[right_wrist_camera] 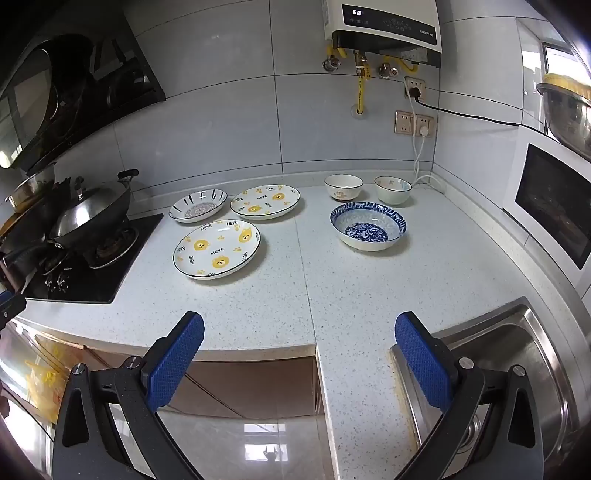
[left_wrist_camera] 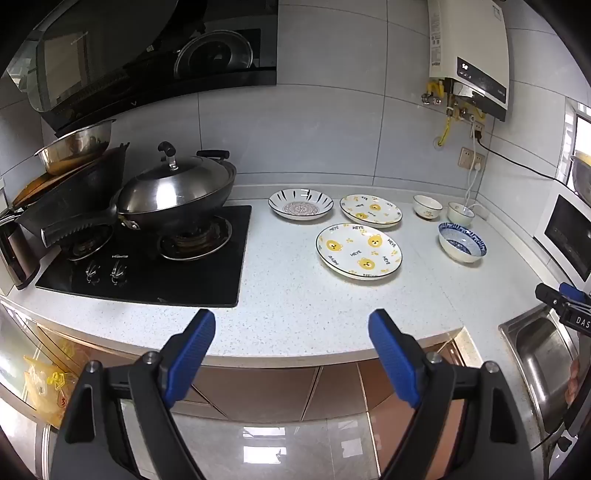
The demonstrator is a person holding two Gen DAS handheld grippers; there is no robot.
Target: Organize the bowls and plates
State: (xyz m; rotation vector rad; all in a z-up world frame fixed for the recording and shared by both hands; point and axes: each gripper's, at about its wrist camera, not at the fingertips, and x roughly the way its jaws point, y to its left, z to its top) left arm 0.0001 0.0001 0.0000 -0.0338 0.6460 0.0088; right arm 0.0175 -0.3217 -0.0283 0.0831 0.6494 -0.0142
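Observation:
Three plates lie apart on the speckled counter [left_wrist_camera: 288,295]: a near bear-print plate [left_wrist_camera: 359,251] [right_wrist_camera: 216,249], a far bear-print plate [left_wrist_camera: 370,210] [right_wrist_camera: 265,202] and a patterned black-and-white plate [left_wrist_camera: 300,204] [right_wrist_camera: 198,210]. To their right stand a blue-patterned bowl [left_wrist_camera: 462,242] [right_wrist_camera: 369,225] and two small white bowls [left_wrist_camera: 427,206] [right_wrist_camera: 343,187], [left_wrist_camera: 460,213] [right_wrist_camera: 392,189]. My left gripper [left_wrist_camera: 291,325] hangs open over the counter's front edge, with nothing between its blue pads. My right gripper [right_wrist_camera: 300,328] is also open and holds nothing, well short of the dishes.
A black gas hob [left_wrist_camera: 147,266] with a lidded wok [left_wrist_camera: 173,192] fills the left side. A steel sink [right_wrist_camera: 517,369] sits at the right front, a white oven [right_wrist_camera: 554,206] at the right. A water heater [right_wrist_camera: 384,26] and sockets are on the back wall.

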